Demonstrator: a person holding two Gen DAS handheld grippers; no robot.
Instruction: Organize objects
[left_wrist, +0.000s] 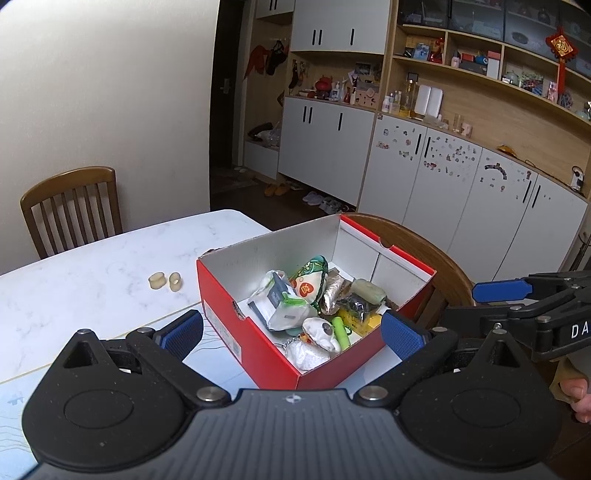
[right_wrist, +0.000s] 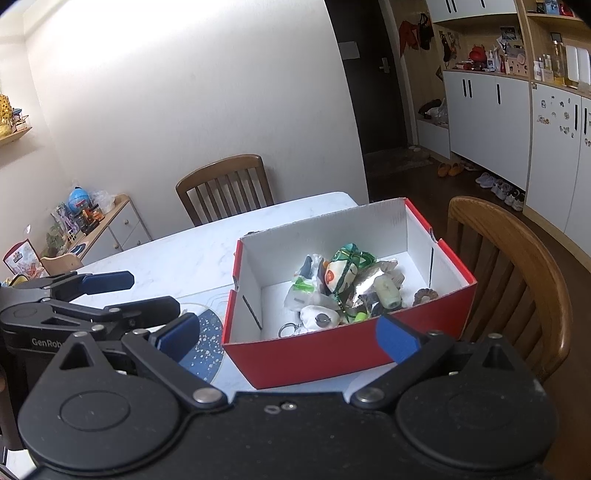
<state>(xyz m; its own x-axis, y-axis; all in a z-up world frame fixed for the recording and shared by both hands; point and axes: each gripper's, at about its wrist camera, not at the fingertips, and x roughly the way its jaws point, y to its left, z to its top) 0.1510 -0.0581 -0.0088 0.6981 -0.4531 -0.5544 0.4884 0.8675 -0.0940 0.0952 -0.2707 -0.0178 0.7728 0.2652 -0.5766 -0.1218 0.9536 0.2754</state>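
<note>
My left gripper (left_wrist: 291, 330) hovers with its blue-padded fingers spread wide and nothing between them. My right gripper (right_wrist: 288, 338) hangs alongside, equally wide open and equally empty. Both point down into a red cardboard box (left_wrist: 258, 354) with a white interior, sitting at the edge of a white marble table (left_wrist: 92, 266). The box holds a jumble: a white packet (left_wrist: 279, 299), a green-and-white pouch (left_wrist: 310, 280), crinkled foil (left_wrist: 332, 291), a bright green tube (left_wrist: 341, 330) and a pale rounded toy (left_wrist: 321, 332) with a keyring.

From my left gripper, at about 10 o'clock, two small beige rings (left_wrist: 165, 281) lie side by side on the table, just left of the box and outside it.

I judge most items are already gathered and the rings remain. Next, my left gripper should swing toward 10 o'clock, descend over one ring and close on it.
</note>
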